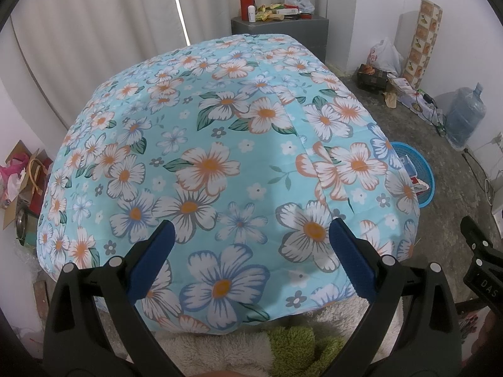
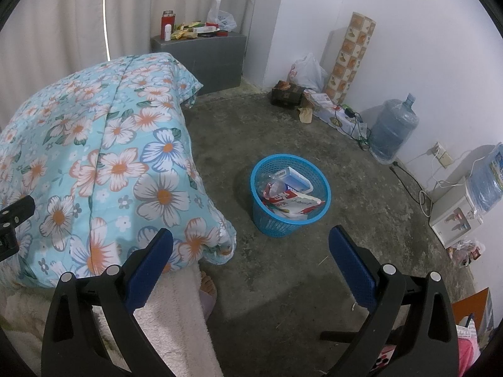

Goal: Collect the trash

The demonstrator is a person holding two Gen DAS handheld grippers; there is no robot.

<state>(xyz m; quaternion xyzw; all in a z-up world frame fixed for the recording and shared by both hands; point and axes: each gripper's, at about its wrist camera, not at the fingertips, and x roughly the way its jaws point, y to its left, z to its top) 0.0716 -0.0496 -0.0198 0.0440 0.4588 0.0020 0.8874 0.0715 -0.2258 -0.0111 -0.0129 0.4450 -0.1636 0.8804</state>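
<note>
Below, a round blue mesh basket [image 2: 290, 195] of crumpled wrappers [image 2: 290, 202] on rough concrete

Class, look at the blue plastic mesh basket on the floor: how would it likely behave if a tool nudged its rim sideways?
The blue plastic mesh basket probably slides or tips easily: its open-weave walls look thin and light. Its base appears narrower than its rim, which favours tipping. The wrappers and packaging inside seem light, so they likely add little ballast and might spill onto the concrete floor.

Left wrist: close above flowered quilt [image 1: 220, 157], facing curtain. Right wrist: beside it, angled toward floor and basket [image 2: 290, 196]. Shared: quilt, basket, grey cabinet [image 1: 279, 30].
</note>
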